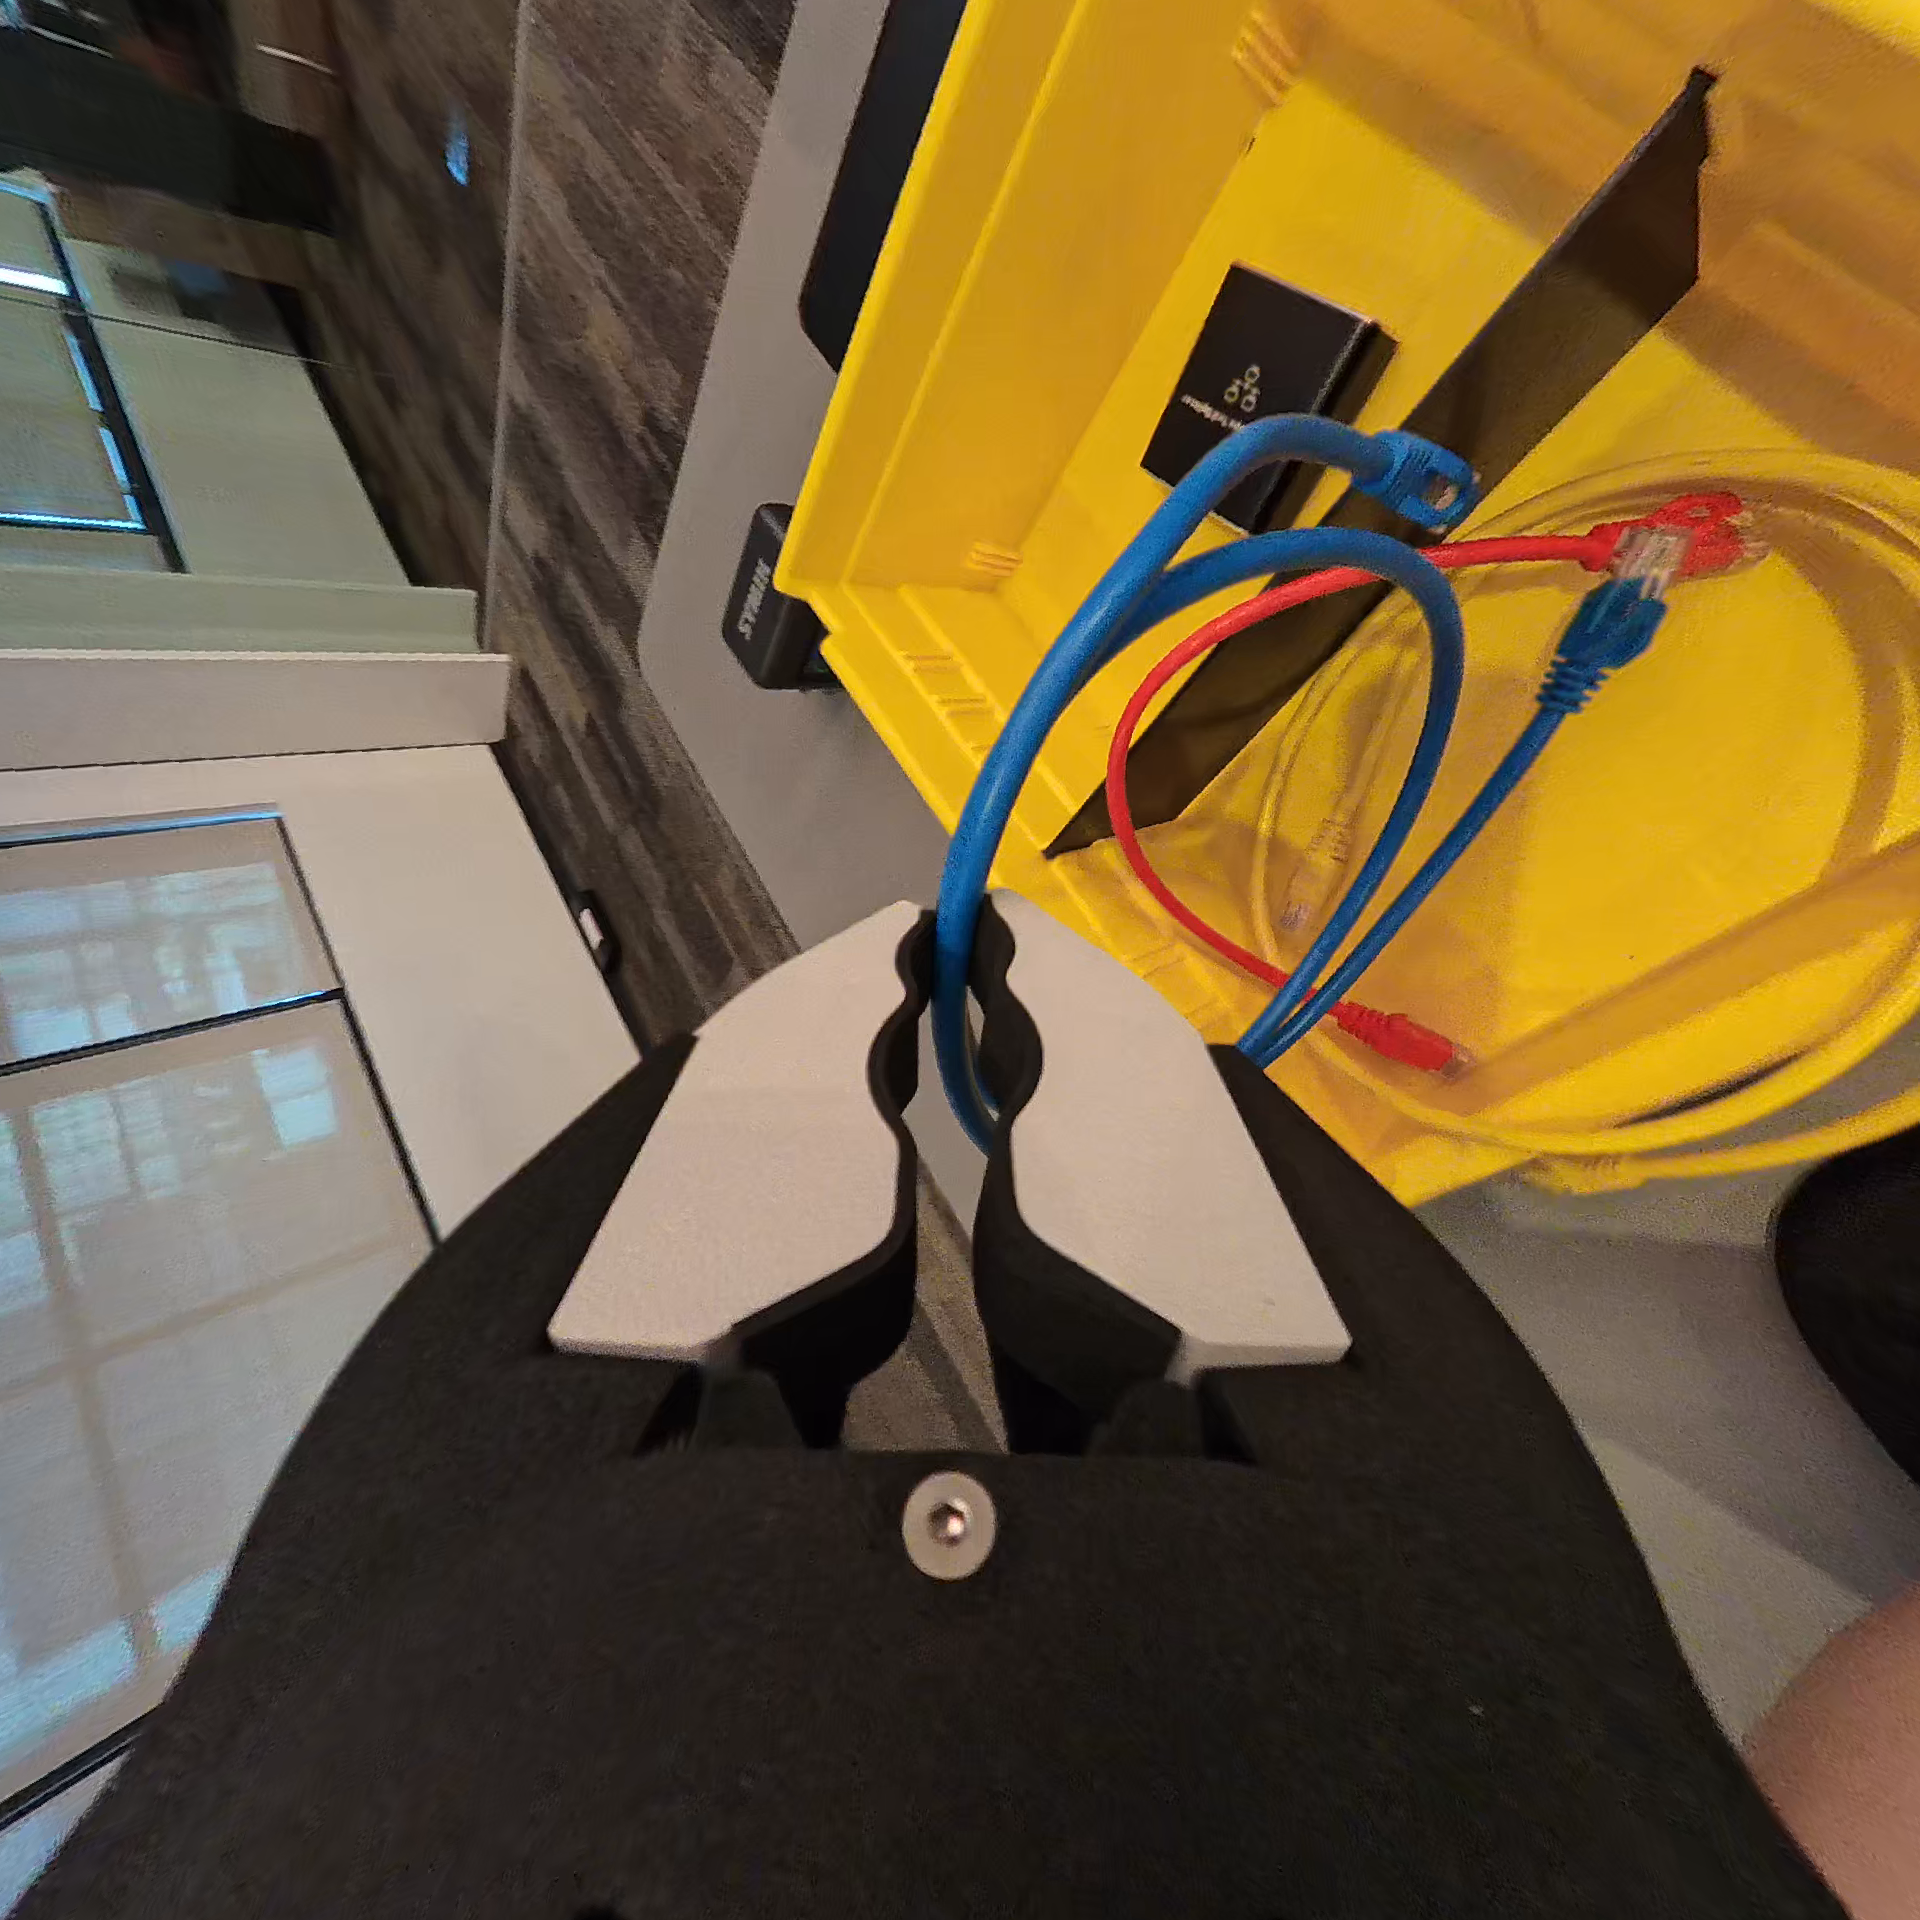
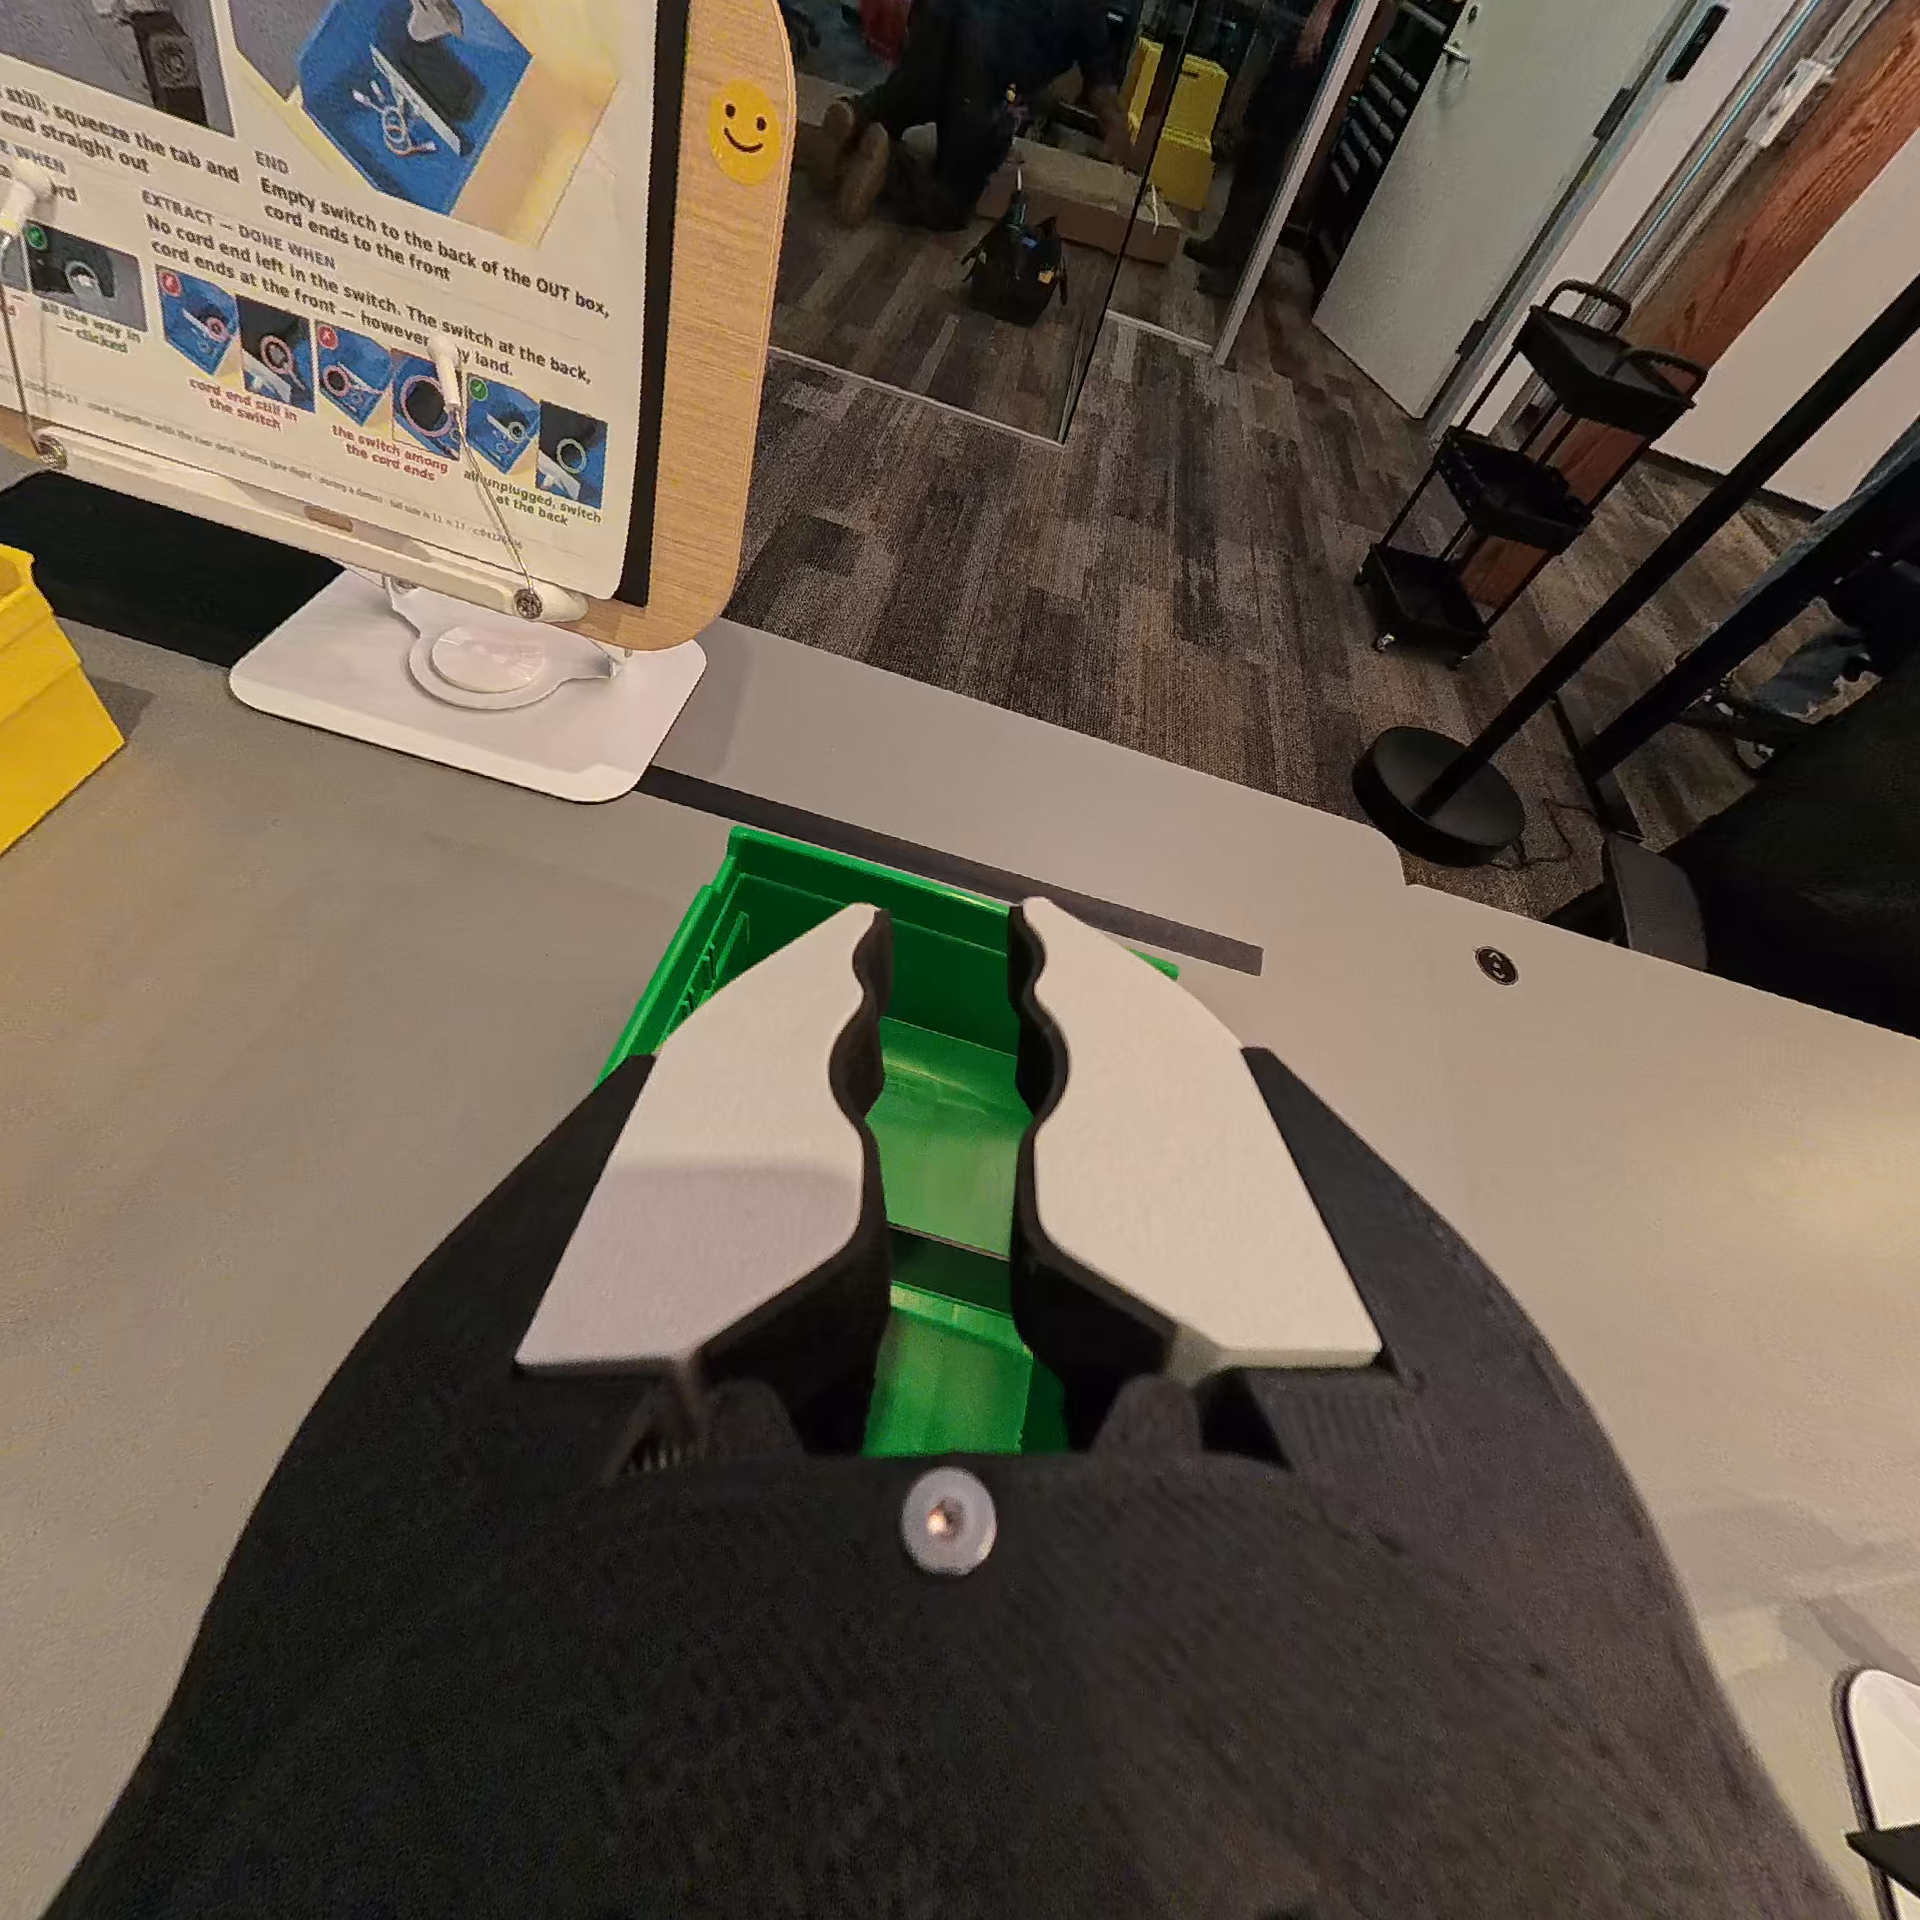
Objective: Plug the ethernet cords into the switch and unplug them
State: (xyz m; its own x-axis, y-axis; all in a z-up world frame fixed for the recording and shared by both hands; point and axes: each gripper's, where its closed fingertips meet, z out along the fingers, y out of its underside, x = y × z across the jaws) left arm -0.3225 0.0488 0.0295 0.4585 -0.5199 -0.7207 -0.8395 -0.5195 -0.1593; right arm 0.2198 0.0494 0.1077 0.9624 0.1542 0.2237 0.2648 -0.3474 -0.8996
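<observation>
My left gripper [image 1: 954, 925] is shut on a blue ethernet cord [image 1: 1049, 675] and holds it looped above a yellow bin [image 1: 935, 343]. The cord's two blue plugs [image 1: 1418, 478] hang free over the bin. A black switch [image 1: 1262, 390] lies in the bin's far compartment behind a black divider [image 1: 1538, 343]. A red cord [image 1: 1164, 665] and a coiled yellow cord [image 1: 1766, 1101] lie in the near compartment. My right gripper [image 2: 945, 925] is open and empty, hovering over a green bin [image 2: 790, 862] on the grey table.
A sign board on a white stand [image 2: 468, 707] stands at the table's back left in the right wrist view. A yellow bin corner [image 2: 42, 707] shows at far left. Beyond the table edge are a black cart [image 2: 1507, 499] and a black pole base [image 2: 1439, 795]. The black switch [image 1: 1262, 390] lies around 20 cm away from my left fingertips.
</observation>
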